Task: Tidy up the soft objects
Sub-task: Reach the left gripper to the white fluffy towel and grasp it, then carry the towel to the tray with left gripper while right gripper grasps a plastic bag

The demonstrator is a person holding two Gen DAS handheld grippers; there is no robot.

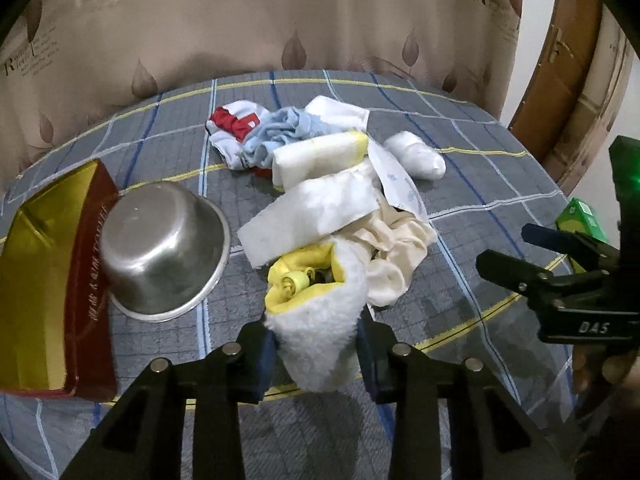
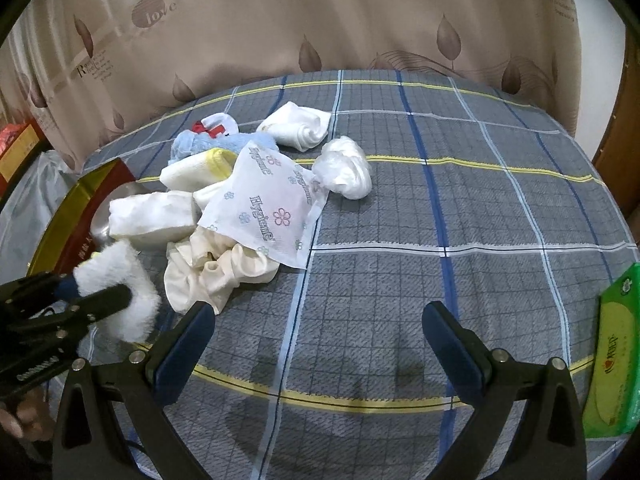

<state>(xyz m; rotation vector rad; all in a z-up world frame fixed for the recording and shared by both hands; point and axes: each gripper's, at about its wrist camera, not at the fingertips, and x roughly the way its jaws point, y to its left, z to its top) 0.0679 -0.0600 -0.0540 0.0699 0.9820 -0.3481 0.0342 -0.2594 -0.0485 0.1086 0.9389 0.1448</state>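
Observation:
A fluffy white cloth with yellow lining (image 1: pixel 320 332) sits between the blue pads of my left gripper (image 1: pixel 318 360), which is shut on it at the near end of the pile. The right wrist view shows the same cloth (image 2: pixel 120 280) in that gripper (image 2: pixel 96 286) at the far left. Behind it lie a cream cloth (image 1: pixel 400 244), folded white towels (image 1: pixel 316 208), a printed hygiene packet (image 2: pixel 272 204), a blue cloth (image 1: pixel 280 132), a red-and-white garment (image 1: pixel 236 124) and a white bundle (image 2: pixel 344 164). My right gripper (image 2: pixel 320 336) stands open over bare bedsheet, nothing between its fingers.
An upturned steel bowl (image 1: pixel 160 248) and a red-and-gold box (image 1: pixel 48 280) sit left of the pile. A green tissue pack (image 2: pixel 616 352) lies at the right edge. The checked grey sheet (image 2: pixel 460 220) is backed by a beige curtain (image 2: pixel 320 20); a wooden door (image 1: pixel 560 60) stands far right.

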